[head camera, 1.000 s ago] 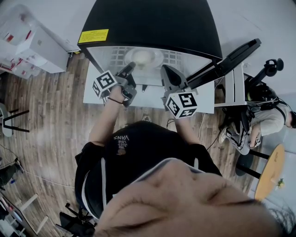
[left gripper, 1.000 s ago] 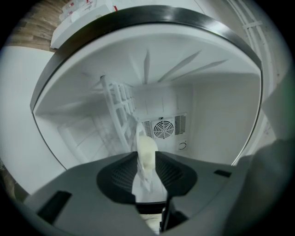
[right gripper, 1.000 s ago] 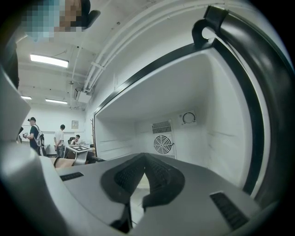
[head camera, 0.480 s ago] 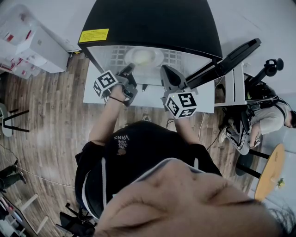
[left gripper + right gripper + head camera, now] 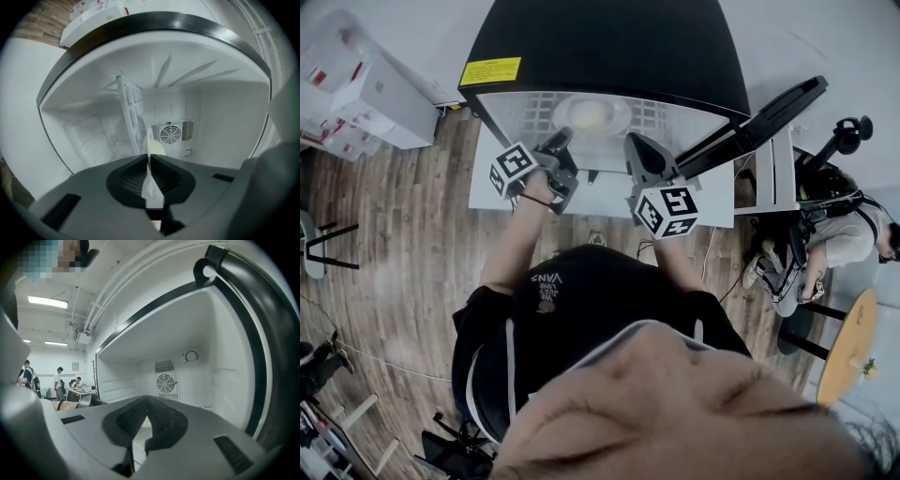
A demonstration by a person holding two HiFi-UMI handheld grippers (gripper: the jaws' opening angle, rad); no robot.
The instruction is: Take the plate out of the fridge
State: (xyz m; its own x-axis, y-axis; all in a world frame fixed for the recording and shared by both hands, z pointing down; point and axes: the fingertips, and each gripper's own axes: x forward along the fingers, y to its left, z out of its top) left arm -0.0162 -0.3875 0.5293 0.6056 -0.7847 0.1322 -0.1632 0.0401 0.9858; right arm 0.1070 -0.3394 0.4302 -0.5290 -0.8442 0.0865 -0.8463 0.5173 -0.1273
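**A:** Head view first. Where's the plate?

**B:** The round, pale plate lies on the white wire shelf inside the black-topped, white-lined fridge, which stands open. The left gripper reaches to the plate's near left rim. The right gripper is at the shelf's front, close to the plate's near right edge.

**A:** And the left gripper view?

**B:** The left gripper's jaws are closing and are almost together. The plate's thin rim runs edge-on between the pads, which press on it. Beyond it, on the fridge's back wall, is a round white fan grille.

**A:** Right gripper view?

**B:** The right gripper's jaws meet tip to tip with nothing in them. The view looks into the white interior at the same fan grille. Off to the left, well outside the fridge, a few people are at a desk.
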